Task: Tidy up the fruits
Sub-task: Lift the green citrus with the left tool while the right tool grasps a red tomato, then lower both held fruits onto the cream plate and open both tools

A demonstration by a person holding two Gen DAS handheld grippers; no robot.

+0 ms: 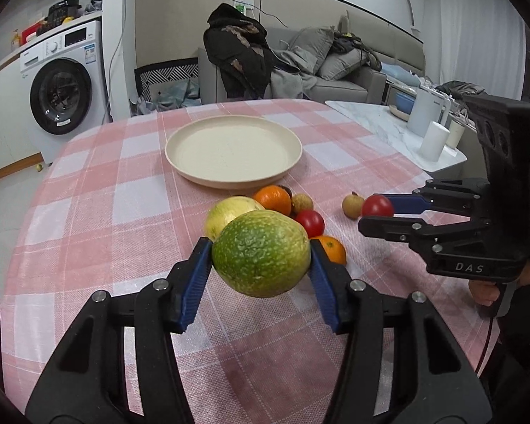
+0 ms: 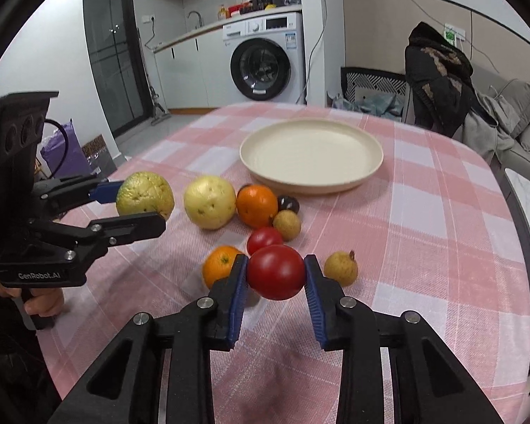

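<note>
We read "GenRobot.AI" on the left tool (image 1: 261,258), whose blue pads clamp a mottled green, rough-skinned fruit (image 1: 261,253) above the worktop (image 1: 88,212), and "DAS" on the right tool (image 2: 275,272), closed on a glossy red tomato (image 2: 276,272) near the cream plate (image 2: 371,173).

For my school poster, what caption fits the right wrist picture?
Right gripper holds a red tomato before an empty cream plate.
</note>
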